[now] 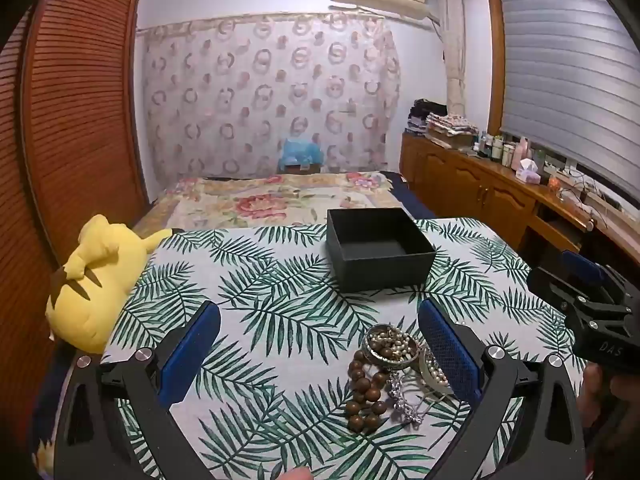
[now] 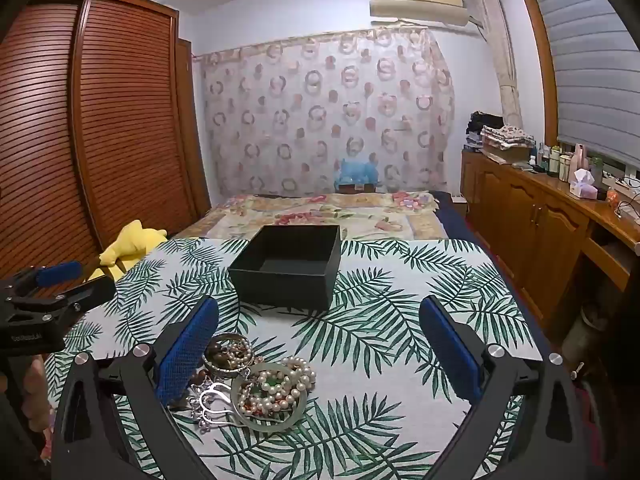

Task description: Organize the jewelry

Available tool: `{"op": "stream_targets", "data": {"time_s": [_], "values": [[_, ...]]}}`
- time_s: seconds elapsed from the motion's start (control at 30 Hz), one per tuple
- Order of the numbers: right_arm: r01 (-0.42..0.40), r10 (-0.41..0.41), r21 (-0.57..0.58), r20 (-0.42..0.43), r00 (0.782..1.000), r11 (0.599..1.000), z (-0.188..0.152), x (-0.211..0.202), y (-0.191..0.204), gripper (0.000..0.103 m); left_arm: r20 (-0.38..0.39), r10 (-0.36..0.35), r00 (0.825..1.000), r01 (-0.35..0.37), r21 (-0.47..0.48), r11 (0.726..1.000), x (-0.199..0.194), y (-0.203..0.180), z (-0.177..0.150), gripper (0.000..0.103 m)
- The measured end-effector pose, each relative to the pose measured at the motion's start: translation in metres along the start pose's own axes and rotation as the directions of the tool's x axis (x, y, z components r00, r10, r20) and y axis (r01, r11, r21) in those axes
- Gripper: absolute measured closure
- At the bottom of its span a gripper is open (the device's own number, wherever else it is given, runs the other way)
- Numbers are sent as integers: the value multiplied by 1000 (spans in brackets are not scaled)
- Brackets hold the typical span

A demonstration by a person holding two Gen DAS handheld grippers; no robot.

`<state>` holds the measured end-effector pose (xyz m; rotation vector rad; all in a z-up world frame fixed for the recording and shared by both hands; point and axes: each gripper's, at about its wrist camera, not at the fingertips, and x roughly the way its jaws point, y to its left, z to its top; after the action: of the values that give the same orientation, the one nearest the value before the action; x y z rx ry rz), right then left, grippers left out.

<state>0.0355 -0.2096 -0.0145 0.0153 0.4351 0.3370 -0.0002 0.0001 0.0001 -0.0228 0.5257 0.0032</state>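
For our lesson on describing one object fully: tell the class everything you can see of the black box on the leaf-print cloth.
The box is square, matte black, seemingly card, lidless, with straight walls. It looks empty as far as its floor shows. It stands upright and flat on the cloth, toward the far edge, beyond the jewelry pile and apart from it. Nothing but the cloth touches it.
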Motion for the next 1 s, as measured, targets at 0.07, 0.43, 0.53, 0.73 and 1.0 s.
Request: {"op": "stream_targets", "data": {"time_s": [0.07, 0.43, 0.53, 0.73, 1.0], "values": [[-2, 2, 1, 1, 1000, 1000, 0, 0, 0, 2, 9, -3, 1000, 3, -7, 1000, -1, 0, 0, 7], [-5, 5, 6, -1, 1000, 1000, 0, 1, 0, 2, 8, -3, 1000, 3, -3, 1000, 0, 0, 0, 7], [-4, 4, 5, 1, 1000, 1000, 0, 0, 1, 2, 8, -1, 1000, 1, -3, 1000, 0, 1, 0, 7], [-4, 4, 5, 1, 1000, 1000, 0, 0, 1, 2, 8, -4, 1000, 4, -3, 1000, 0, 1, 0, 7], [-5, 5, 6, 2, 1000, 1000, 0, -1, 1, 2, 9, -4, 1000, 4, -3, 1000, 0, 1, 0, 7]]}}
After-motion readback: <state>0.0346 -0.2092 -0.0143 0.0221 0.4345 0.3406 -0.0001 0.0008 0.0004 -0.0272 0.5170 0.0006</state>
